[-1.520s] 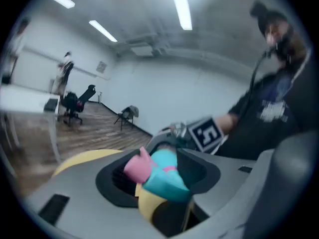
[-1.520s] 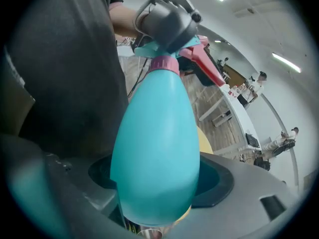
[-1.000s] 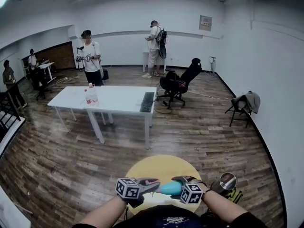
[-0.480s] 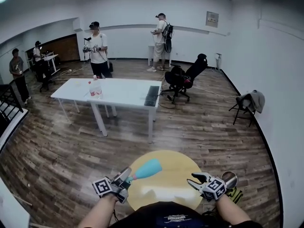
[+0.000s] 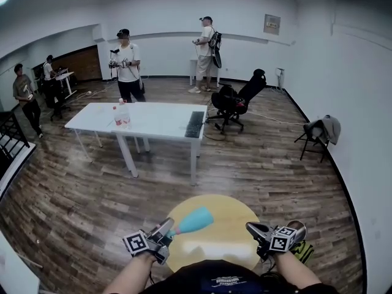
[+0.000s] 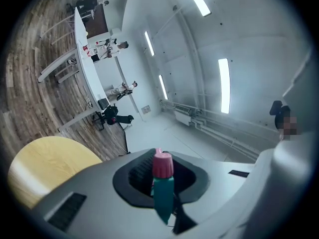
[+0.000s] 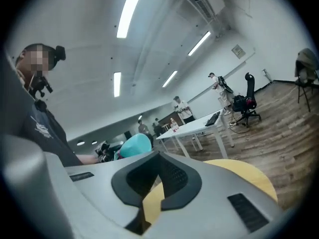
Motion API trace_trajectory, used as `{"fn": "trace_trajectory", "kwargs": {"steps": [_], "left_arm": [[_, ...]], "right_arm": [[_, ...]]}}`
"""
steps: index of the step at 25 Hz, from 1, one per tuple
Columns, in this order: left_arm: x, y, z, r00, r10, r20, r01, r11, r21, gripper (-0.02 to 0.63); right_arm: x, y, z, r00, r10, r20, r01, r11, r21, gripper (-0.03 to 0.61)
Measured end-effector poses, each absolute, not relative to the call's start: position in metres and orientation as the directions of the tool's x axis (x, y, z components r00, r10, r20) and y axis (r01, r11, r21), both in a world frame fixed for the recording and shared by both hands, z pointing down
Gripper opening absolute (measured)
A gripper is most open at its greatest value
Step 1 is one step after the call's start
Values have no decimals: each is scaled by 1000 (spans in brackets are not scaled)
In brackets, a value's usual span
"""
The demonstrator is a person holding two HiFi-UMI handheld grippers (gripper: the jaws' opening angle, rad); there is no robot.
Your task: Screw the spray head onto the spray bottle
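Over the round yellow table (image 5: 223, 216) my left gripper (image 5: 168, 229) is shut on a teal spray bottle (image 5: 191, 220), which slants up and to the right. In the left gripper view (image 6: 162, 185) the teal piece (image 6: 163, 195) sits between the jaws, which tightened on it a moment ago, with a pink cap (image 6: 162, 165) at its end. My right gripper (image 5: 251, 228) hangs at the table's right edge, apart from the bottle. Its jaws have just been closing, and in its own view (image 7: 159, 158) they meet with nothing between them. Beyond them the bottle's rounded teal end (image 7: 133, 146) shows.
A long white table (image 5: 156, 121) stands mid-room with a small bottle (image 5: 121, 116) and a keyboard (image 5: 196, 123) on it. Several people stand at the back. A black office chair (image 5: 236, 100) and a folding chair (image 5: 318, 133) are at the right. A shiny round object (image 5: 298, 227) lies by my right hand.
The grippers have parted. The left one carried the teal bottle to the left and tipped it up; the right one let go of it, drew off to the right and shut.
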State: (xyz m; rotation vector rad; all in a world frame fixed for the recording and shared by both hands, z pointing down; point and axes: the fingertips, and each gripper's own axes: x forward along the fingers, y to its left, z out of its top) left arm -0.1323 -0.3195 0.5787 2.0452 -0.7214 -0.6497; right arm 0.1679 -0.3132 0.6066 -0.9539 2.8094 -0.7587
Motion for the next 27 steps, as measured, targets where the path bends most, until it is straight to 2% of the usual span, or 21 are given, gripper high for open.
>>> {"fn": "trace_trajectory", "kwargs": {"steps": [9, 27], "left_arm": [[-122, -319, 581, 715, -677, -174, -249, -478, 842, 69], [-118, -320, 580, 719, -672, -181, -230, -475, 850, 69]], "right_arm": [[160, -308, 614, -813, -567, 136, -564, 707, -427, 15], [162, -310, 620, -814, -563, 144, -566, 710, -420, 15]]}}
